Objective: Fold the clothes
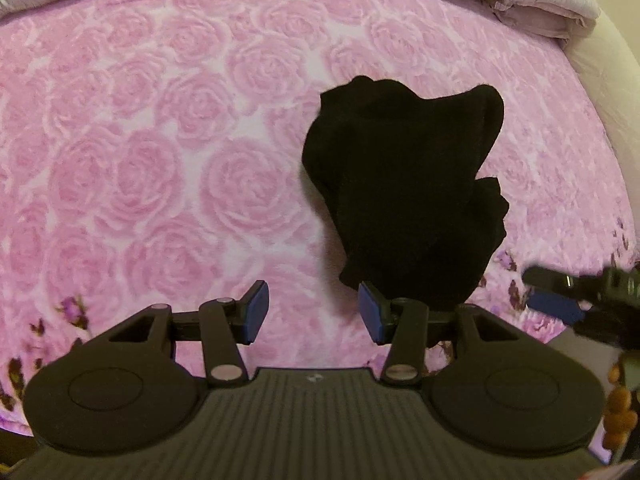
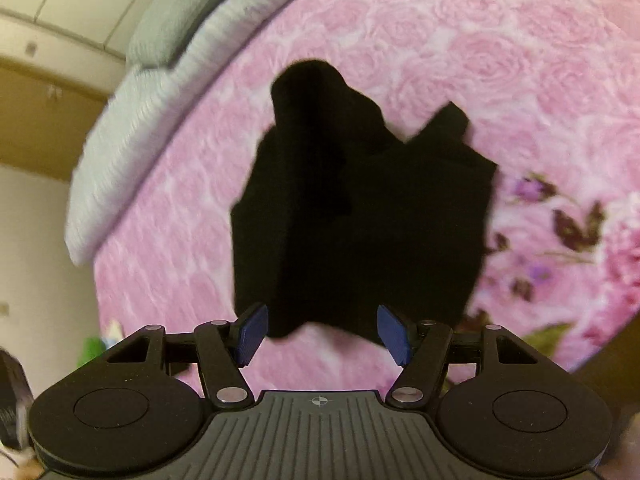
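Only the left wrist view shows the right gripper (image 1: 560,300) from outside, blurred at the right edge beside the black garment (image 1: 404,192); only the right wrist view shows the grey pillow (image 2: 160,36). The left gripper (image 1: 312,308) has its jaws wide apart and holds nothing. The right gripper is also wide and empty. The garment lies crumpled on the pink rose blanket (image 1: 140,140), just ahead of both grippers.
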